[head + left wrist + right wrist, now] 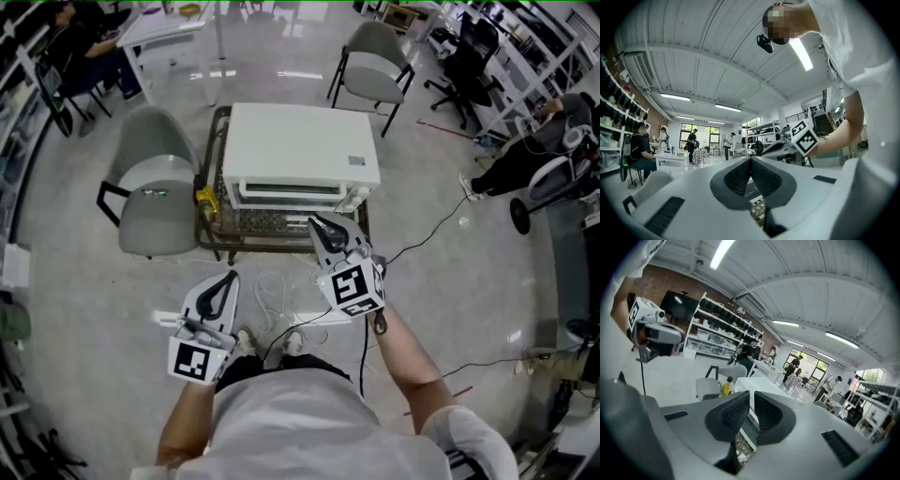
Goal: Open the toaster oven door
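At the front of the toaster oven (300, 145), on the side facing the person:

- Toaster oven: white box on a low wire desk (214, 223). Its door (286, 195) is shut, and the door's long axis runs side to side across the front face.
- Right tongs (316, 225): the nearer pair, just before the right half of the door, tips aimed at it and tilted slightly down. Not touching it, as far as the head view shows. Jaws drawn together to a thin slit with nothing between them. In the right gripper view (751, 397) the oven (761, 384) lies straight ahead past the tips.
- Left tongs (229, 278): well back from the oven's left front corner and pointing level. Jaws closed tip to tip (751, 161) and empty.
- Yellow bottle (204, 200): at the oven's left side, on the desk.
- Grey chair (155, 192): left of the oven.
- Judgement: the door's top edge is the likely hold, so the right tongs would need to spread before closing on it. No handle can be clearly made out.
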Available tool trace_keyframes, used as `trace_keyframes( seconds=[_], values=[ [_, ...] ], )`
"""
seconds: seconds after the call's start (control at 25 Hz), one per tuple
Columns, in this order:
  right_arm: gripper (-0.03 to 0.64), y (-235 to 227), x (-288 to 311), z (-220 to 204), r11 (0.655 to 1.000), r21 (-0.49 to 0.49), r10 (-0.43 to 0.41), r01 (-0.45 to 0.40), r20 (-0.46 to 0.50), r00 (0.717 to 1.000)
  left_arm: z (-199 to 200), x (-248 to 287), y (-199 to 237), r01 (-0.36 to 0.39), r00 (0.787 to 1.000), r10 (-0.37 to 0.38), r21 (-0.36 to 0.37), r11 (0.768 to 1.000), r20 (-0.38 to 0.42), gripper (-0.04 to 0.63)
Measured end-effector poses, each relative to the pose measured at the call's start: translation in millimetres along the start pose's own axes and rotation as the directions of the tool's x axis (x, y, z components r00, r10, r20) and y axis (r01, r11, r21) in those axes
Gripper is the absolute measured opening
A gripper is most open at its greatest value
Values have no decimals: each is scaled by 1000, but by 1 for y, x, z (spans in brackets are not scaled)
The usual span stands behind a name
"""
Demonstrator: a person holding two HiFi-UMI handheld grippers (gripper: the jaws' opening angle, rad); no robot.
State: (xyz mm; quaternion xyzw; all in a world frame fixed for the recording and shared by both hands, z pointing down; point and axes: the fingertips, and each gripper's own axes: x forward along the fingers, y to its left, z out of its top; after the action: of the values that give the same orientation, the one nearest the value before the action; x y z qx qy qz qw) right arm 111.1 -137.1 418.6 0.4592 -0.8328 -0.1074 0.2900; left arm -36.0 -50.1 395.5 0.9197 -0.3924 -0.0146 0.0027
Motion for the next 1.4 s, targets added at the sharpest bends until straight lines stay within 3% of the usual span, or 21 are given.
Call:
trace_keyframes(
  seconds=[0.16, 0.36, 0.76, 1.04, 1.4],
  values=[
    [92, 7, 46, -24, 994, -88, 52, -60, -99, 994, -1, -9, 9, -16, 1000, 16, -3, 1000, -1, 17],
    [108, 13, 86, -48, 977, -189, 63, -102, -204, 977, -6, -21, 19, -26, 999, 26, -11, 1000, -19, 17],
    [161, 15, 140, -100, 926, -317, 59, -207, -420, 906, -16, -33, 41, -44, 999, 43, -30, 999, -33, 17],
    [186, 18, 154, -111, 907, -342, 58, -245, -475, 878, -19, -46, 56, -68, 997, 67, -28, 997, -38, 17],
    [242, 23, 162, -127, 914, -307, 70, -264, -522, 850, -23, -51, 63, -77, 996, 76, -31, 997, -48, 17]
  ],
)
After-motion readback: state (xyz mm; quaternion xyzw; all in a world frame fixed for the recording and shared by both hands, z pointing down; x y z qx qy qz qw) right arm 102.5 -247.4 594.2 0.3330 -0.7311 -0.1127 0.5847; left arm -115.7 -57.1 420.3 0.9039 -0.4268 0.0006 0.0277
